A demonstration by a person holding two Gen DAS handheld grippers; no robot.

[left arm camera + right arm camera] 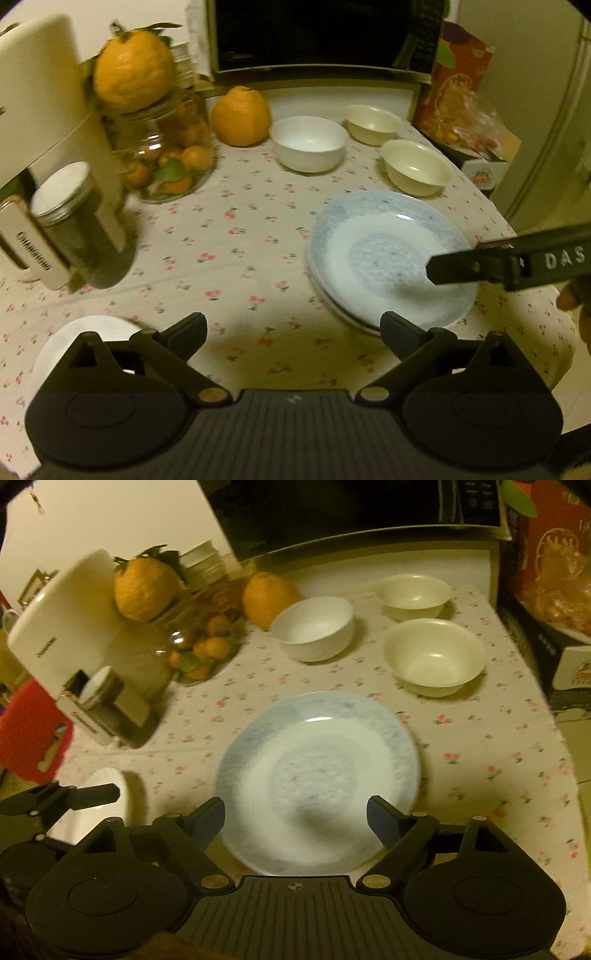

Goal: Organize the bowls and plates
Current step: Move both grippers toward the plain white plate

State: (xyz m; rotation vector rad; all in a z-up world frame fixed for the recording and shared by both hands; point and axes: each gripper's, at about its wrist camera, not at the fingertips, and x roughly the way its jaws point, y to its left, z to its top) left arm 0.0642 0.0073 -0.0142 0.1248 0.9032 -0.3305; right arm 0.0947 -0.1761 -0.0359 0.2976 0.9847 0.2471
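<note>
A table spread with a cherry-print cloth (229,258) stands under warm, yellowish indoor light against a pale wall (110,520), with a dark-fronted microwave (325,33) at its far edge, a red chair (29,731) at one side and tiled floor (583,801) beyond.

Left gripper (293,328) body is hiding part of a white dish (92,332) at its near left. Lower plate (343,314) is peeking out under the blue plate (388,254), count unclear. Right gripper (295,818) view is blurring; appliance lettering (46,647) unreadable.
</note>
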